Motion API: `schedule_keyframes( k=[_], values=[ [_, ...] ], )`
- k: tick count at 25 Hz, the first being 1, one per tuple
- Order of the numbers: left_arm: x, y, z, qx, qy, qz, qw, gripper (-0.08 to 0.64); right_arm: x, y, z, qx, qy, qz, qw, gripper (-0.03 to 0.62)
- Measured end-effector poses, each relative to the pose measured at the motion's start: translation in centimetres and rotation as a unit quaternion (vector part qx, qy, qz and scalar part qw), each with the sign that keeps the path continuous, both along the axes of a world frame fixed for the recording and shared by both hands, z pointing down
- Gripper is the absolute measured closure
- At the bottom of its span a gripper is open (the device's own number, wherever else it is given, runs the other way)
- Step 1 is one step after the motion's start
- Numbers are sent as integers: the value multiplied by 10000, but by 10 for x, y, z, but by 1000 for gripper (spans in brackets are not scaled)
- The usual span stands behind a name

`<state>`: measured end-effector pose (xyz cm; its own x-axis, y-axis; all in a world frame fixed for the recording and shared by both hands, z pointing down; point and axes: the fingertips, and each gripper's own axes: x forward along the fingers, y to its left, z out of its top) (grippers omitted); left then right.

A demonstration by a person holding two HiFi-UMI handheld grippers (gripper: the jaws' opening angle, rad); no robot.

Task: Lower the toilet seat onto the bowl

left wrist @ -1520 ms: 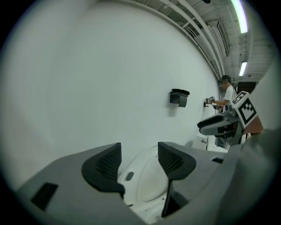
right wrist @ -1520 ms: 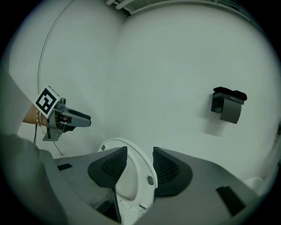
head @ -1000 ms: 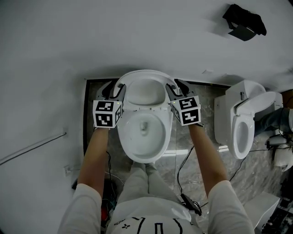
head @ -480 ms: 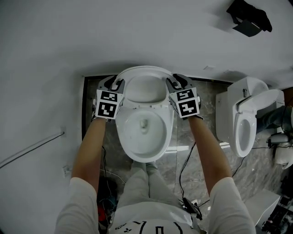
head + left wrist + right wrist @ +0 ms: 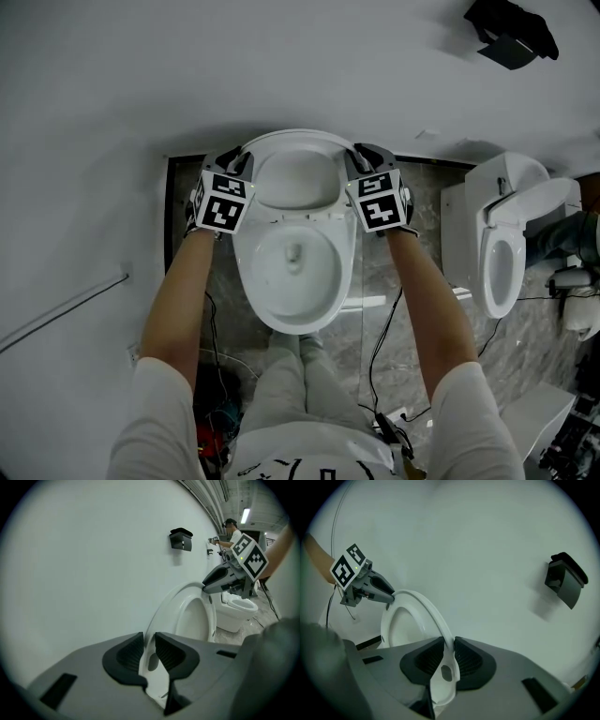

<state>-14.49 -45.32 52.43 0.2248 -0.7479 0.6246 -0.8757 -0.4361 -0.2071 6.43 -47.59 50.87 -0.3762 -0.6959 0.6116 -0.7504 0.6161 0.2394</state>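
White wall [image 5: 281,66] stands close behind the raised toilet seat [image 5: 293,139], leaving little passage there. Bare floor [image 5: 375,272] lies open either side of the bowl [image 5: 295,281]. A second toilet [image 5: 497,248] blocks the floor's right edge.

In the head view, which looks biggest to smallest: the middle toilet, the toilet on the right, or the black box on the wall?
Biggest: middle toilet
Next: right toilet, a little smaller
Smallest: black box
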Motion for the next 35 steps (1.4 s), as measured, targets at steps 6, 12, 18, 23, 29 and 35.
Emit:
schedule_keyframes(
  k=[6, 12, 18, 23, 29, 35],
  values=[
    [-1, 1, 0, -33, -61, 181, 9998, 485, 0, 1, -1, -99, -75, 55, 9999, 509],
    [0, 5, -3, -92, -47, 320, 9994, 494, 2, 6, -4, -155, -156, 110, 9997, 511],
    [1, 14, -4, -217, -25, 512, 9985, 495, 3, 14, -6, -145, -199, 135, 9996, 511],
    [2, 24, -6, -247, 5, 646, 9976, 494, 4, 25, -8, -139, -238, 214, 9994, 511],
    [3, 36, -7, -301, 2, 832, 9961, 492, 7, 38, -11, -149, -276, 227, 9992, 510],
    [4, 47, -7, -286, -14, 908, 9955, 487, 8, 52, -12, -147, -369, 289, 9988, 511]
  ],
)
